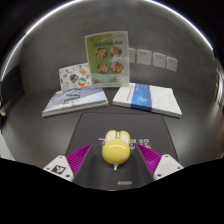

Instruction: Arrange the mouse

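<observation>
The yellow mouse [116, 149] lies between the two fingers of the gripper [115, 160], on a dark mouse mat [100, 128] that spreads ahead of the fingers. Its rounded back faces up, and a thin cable runs from its near end toward the gripper body. The pink pads [79, 157] flank it on either side, the inner tips close against its sides; whether both actually press on it or only stand about it cannot be told from this view, as the mouse also rests on the mat.

The mat's far edge lies just beyond the mouse, and its side edges run outward past each finger, so bare mat shows to the left and right of the mouse. Around the mat is a grey table [190, 135], with open surface wide of both fingers.

Beyond the mat, ahead and to the left, a stack of books [75, 100] lies flat, and ahead to the right lies a white and blue book [147, 98]. Behind these, an upright booklet with food pictures [106, 55] stands, with a smaller leaflet [76, 77] leaning beside it at left. A narrow gap of table separates the mat's far edge from the books.
</observation>
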A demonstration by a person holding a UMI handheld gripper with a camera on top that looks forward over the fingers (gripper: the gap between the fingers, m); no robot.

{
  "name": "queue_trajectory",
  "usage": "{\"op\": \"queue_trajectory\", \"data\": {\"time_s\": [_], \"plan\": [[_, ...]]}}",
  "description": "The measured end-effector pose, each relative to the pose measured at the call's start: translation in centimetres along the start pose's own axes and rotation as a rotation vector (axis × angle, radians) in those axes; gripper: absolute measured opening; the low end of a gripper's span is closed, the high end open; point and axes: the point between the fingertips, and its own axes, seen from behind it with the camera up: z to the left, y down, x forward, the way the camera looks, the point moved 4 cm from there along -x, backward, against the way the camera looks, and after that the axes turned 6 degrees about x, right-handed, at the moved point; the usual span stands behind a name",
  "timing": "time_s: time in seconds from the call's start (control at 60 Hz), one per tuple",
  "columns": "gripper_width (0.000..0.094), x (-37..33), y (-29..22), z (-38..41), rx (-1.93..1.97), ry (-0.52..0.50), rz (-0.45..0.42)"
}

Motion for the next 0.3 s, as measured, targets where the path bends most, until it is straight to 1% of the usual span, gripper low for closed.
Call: {"op": "queue_trajectory", "data": {"time_s": [0.017, 0.033, 0.05, 0.167, 0.3], "plan": [[0.0879, -0.4, 0.0, 0.1, 0.009, -0.009, -0.007], [0.0832, -1.1, 0.0, 0.3, 0.022, -0.018, -0.013], [0.0828, -1.6, -0.1, 0.2, 0.029, -0.029, -0.016], [0.0842, -5.4, 0.6, -0.1, 0.053, -0.073, -0.017], [0.0843, -9.3, 1.7, -3.7, 0.065, -0.051, -0.032]]}}
